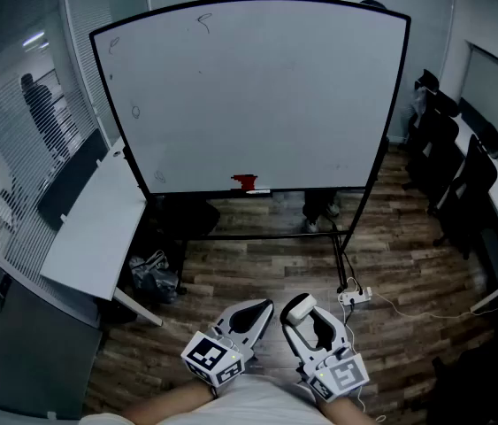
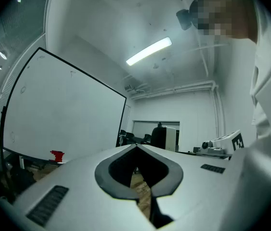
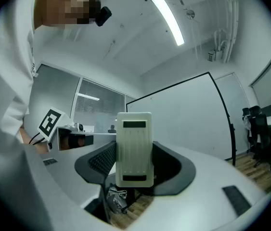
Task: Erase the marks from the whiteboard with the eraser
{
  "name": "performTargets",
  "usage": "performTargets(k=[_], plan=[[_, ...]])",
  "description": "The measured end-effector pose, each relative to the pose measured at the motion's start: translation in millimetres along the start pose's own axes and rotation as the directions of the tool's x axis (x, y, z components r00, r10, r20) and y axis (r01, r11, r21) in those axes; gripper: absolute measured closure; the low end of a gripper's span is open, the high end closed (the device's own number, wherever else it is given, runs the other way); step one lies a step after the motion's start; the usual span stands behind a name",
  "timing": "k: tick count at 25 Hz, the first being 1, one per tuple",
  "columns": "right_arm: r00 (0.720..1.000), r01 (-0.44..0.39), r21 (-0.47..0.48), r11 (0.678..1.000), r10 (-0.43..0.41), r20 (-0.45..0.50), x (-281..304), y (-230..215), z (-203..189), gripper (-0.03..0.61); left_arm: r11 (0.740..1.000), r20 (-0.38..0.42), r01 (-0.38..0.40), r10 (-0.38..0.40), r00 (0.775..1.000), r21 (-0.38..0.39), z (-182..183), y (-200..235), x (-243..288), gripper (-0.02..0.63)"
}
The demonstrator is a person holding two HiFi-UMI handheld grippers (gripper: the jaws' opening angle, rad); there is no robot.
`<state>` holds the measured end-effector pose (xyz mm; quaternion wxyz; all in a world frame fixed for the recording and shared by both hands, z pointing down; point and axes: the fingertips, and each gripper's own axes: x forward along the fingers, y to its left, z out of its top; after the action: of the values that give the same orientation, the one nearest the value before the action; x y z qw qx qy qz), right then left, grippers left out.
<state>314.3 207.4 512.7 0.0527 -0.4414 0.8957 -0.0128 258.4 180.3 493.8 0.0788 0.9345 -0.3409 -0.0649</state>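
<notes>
The whiteboard (image 1: 257, 96) stands on a wheeled frame ahead of me. Small dark marks sit near its top centre (image 1: 203, 20), its top left corner (image 1: 113, 44) and its left side (image 1: 135, 112). A red object (image 1: 245, 182) rests on the board's bottom ledge, and the left gripper view shows it too (image 2: 57, 155). Low in the head view, my right gripper (image 1: 302, 310) is shut on a white ribbed eraser (image 3: 134, 148), well short of the board. Beside it my left gripper (image 1: 259, 310) is shut with nothing between its jaws.
A white table (image 1: 98, 220) runs along the left wall, with a black bag (image 1: 153, 277) under it. Black chairs (image 1: 448, 166) line the right side. A power strip with a cable (image 1: 355, 297) lies on the wooden floor. Someone's feet (image 1: 321, 209) show behind the board.
</notes>
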Motion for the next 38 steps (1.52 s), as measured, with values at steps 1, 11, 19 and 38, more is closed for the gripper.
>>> performTargets(k=[1, 11, 19, 38], plan=[[1.000, 0.001, 0.001, 1.000, -0.001, -0.002, 0, -1, 0, 0.345, 1.000, 0.000, 0.000, 0.000, 1.000, -0.002, -1, 0, 1, 0.607], [1.000, 0.002, 0.000, 1.000, -0.002, 0.002, 14, -8, 0, 0.345, 1.000, -0.002, 0.006, -0.006, 1.000, 0.004, 2, 13, 8, 0.607], [0.999, -0.031, -0.035, 0.999, 0.031, 0.006, 45, -1, -1, 0.345, 0.999, 0.004, -0.039, 0.039, 0.999, -0.001, 4, 49, 2, 0.607], [0.996, -0.070, -0.041, 0.997, 0.072, 0.047, 252, 37, 5, 0.345, 0.998, 0.046, -0.037, 0.035, 0.998, 0.051, 76, 238, -19, 0.607]])
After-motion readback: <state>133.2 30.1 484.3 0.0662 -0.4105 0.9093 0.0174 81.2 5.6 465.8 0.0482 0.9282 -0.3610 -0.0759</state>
